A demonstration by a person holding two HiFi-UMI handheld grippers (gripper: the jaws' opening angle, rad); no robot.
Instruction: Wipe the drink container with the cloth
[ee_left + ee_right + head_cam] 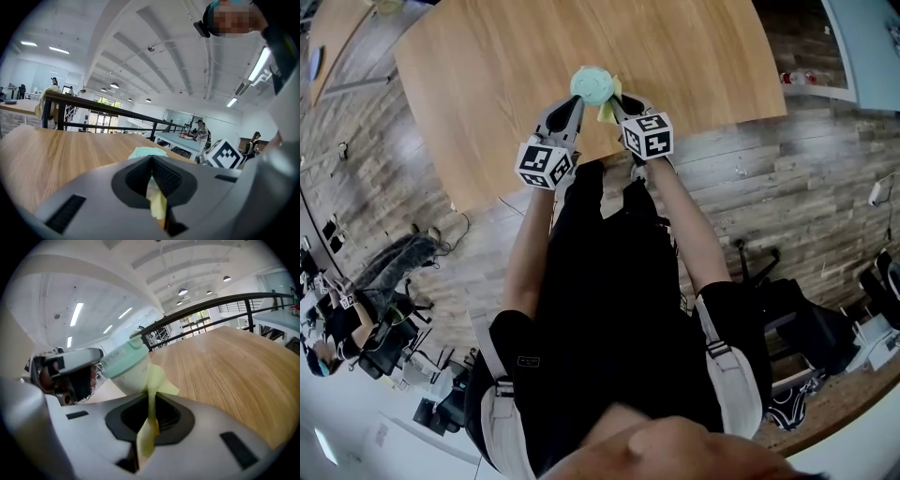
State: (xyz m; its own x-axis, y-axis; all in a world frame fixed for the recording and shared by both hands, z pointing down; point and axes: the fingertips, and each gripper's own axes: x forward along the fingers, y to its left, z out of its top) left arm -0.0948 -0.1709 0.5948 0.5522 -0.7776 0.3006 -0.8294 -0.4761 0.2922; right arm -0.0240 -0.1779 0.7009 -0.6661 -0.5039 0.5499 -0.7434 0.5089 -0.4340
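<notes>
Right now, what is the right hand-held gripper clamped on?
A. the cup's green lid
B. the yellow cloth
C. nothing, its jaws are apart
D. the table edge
B: in the right gripper view, the right hand-held gripper has its jaws closed on the yellow cloth, with the cup just beyond them.
</notes>
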